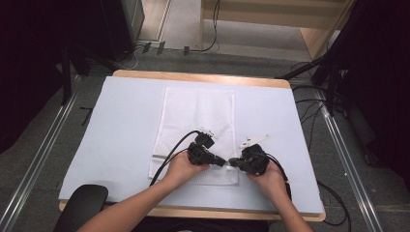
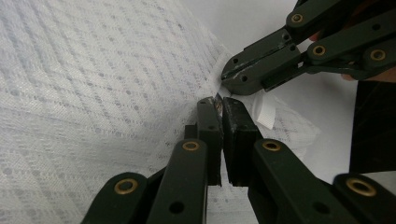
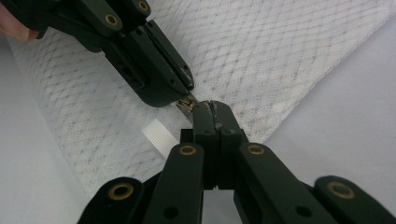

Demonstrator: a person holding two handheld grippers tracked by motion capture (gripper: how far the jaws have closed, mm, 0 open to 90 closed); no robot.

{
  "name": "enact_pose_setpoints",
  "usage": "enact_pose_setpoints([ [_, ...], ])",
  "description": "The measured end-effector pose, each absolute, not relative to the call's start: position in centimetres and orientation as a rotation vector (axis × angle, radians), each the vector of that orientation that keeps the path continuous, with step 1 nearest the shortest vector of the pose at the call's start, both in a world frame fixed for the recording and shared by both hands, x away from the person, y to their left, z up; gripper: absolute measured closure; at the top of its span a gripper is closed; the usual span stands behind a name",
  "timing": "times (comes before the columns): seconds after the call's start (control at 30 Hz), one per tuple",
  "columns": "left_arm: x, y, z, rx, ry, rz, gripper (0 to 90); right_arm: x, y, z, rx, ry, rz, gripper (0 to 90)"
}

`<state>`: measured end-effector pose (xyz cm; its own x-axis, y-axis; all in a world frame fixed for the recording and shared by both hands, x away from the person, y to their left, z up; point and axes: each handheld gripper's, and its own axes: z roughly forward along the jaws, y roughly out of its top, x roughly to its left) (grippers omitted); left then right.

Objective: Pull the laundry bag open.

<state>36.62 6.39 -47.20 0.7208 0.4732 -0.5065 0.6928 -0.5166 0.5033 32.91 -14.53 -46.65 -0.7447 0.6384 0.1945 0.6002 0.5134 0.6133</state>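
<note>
A white mesh laundry bag (image 1: 196, 130) lies flat at the middle of a table covered in pale blue sheet (image 1: 121, 125), its near edge close to the person's side. At the bag's near right corner, a small metal zipper pull (image 3: 187, 103) sits between the tips of two hand-held grippers that meet nose to nose. The left gripper (image 2: 220, 105) has its jaws drawn together, clamped on the bag's edge at the zipper end, with a sliver of metal and fabric showing between the pads. The right gripper (image 3: 212, 106) is clenched tight as well, its jaws pressed flat together on the mesh just beside the pull. A short white ribbed tag (image 3: 160, 136) sticks out from the bag's hem near both tips. Both hands rest low over the table's near edge, cables trailing behind.
</note>
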Motion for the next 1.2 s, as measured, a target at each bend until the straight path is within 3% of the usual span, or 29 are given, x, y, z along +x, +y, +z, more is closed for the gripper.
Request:
enact_pose_setpoints([
  [0.4, 37.7, 6.8, -47.0, 2.215, 0.911, -0.507, 88.2, 32.8, -14.3, -46.7, 1.039, 2.681, 1.027, 90.0],
  [1.2, 38.4, 9.1, -45.9, 2.253, 0.937, -0.562, 88.3, 32.7, -14.5, -46.8, 1.044, 2.675, 1.058, 90.0],
])
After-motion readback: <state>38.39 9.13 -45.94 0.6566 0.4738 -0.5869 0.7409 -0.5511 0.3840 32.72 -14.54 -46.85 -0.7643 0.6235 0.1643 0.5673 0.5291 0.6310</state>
